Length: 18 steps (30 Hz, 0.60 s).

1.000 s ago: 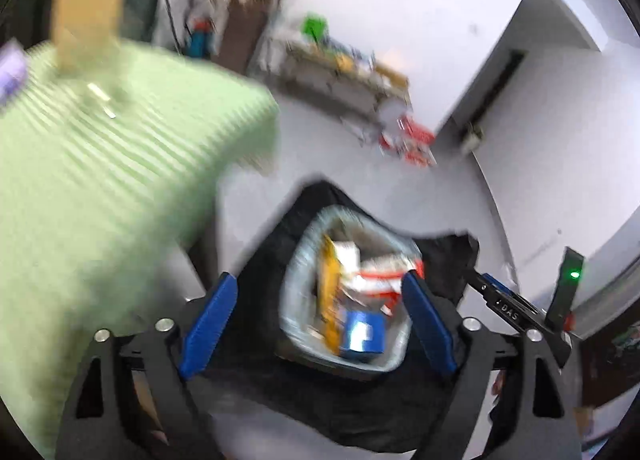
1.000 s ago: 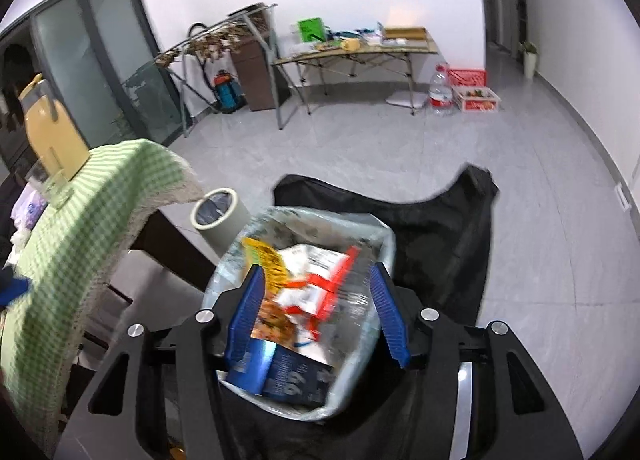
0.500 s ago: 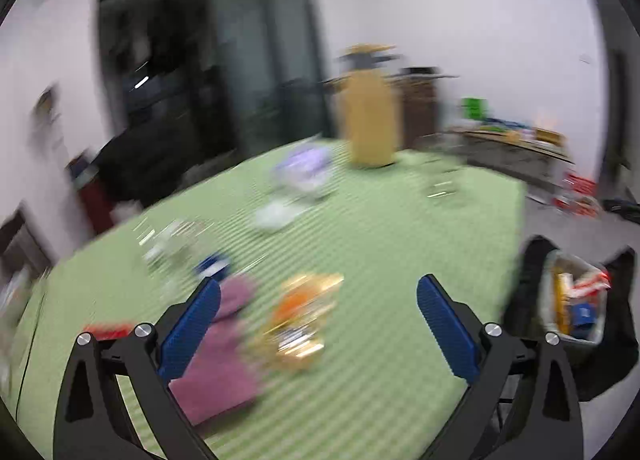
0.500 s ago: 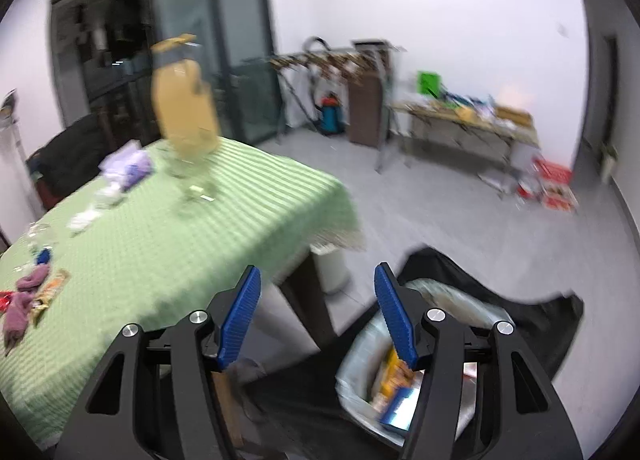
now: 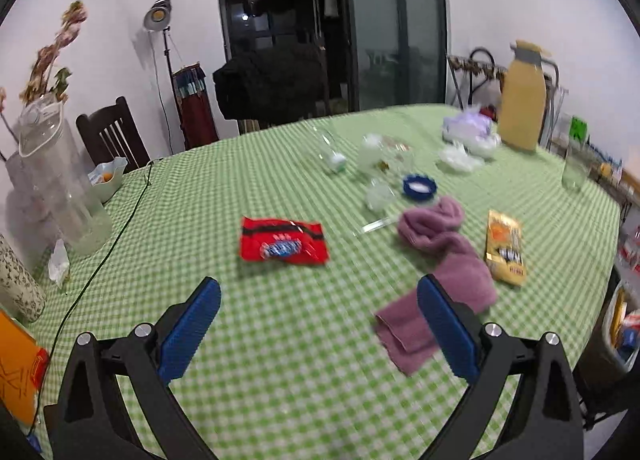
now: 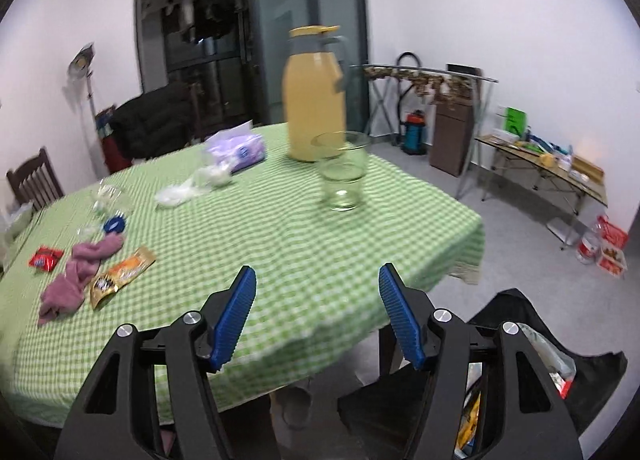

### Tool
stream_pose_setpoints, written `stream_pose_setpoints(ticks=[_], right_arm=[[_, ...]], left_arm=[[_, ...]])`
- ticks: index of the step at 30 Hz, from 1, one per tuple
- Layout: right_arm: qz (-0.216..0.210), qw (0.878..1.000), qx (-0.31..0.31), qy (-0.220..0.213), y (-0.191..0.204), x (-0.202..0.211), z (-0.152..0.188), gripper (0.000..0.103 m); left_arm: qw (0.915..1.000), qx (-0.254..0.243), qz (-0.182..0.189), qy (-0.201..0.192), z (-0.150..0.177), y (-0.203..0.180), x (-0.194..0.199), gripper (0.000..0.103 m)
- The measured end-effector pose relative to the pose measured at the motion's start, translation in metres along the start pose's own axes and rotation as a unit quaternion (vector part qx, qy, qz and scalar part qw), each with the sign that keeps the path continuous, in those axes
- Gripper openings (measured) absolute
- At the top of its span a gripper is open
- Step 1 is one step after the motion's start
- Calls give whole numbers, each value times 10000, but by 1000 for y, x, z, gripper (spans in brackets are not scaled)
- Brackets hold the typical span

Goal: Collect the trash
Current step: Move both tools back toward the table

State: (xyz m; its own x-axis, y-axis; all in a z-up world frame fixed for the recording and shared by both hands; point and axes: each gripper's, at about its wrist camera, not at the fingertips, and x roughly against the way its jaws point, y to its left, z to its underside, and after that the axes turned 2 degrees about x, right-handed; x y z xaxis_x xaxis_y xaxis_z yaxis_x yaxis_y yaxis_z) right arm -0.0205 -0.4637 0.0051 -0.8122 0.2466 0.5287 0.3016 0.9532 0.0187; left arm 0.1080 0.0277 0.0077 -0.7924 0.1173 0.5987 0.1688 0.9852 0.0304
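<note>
Wrappers on a green checked tablecloth, both tongs released and carrying nothing. The left gripper hovers with its jaws spread wide; the red wrapper lies flat just beyond them at about 11 o'clock, the purple cloth at 1 o'clock, and the gold wrapper at 2 o'clock, just beside the cloth. The right gripper, jaws likewise apart, sits over the table edge, with the same gold wrapper at its 9 o'clock and the trash bag on the floor at 4 o'clock. Both wrappers are judged light, thin, crinkly and probably slick, lying flush with the cloth; a hold on a raised crimped end or edge would likely serve best, since a flat pinch may catch the tablecloth. The drinking glass and yellow jug are no trash and look breakable
</note>
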Motion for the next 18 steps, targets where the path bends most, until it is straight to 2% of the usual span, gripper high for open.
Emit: stream_pose_setpoints(ticks=[2, 5, 7, 9, 10, 11, 15, 18], right_arm=[[16, 9998, 190, 17, 10, -3, 2, 62], [34, 9997, 193, -130, 12, -2, 4, 62], [-27, 9998, 70, -164, 6, 1, 6, 62], [-16, 9999, -27, -136, 2, 0, 10, 62], [26, 9999, -52, -100, -2, -1, 11, 62], [58, 9999, -67, -89, -3, 0, 12, 62], [116, 9998, -174, -59, -11, -1, 20, 62], [112, 9995, -285, -15, -17, -2, 24, 62]], left_arm=[[9998, 187, -49, 80, -7, 13, -6, 95], [9978, 427, -470, 187, -16, 28, -19, 95], [9972, 560, -416, 254, -23, 33, -27, 95], [9967, 738, -123, 309, -30, 41, -40, 95], [9961, 796, -138, 367, -32, 44, -46, 95], [9942, 874, -346, 517, -34, 47, -61, 95], [9909, 669, -358, 1111, -32, 40, -109, 95], [9929, 345, -275, 1103, -31, 21, -127, 95]])
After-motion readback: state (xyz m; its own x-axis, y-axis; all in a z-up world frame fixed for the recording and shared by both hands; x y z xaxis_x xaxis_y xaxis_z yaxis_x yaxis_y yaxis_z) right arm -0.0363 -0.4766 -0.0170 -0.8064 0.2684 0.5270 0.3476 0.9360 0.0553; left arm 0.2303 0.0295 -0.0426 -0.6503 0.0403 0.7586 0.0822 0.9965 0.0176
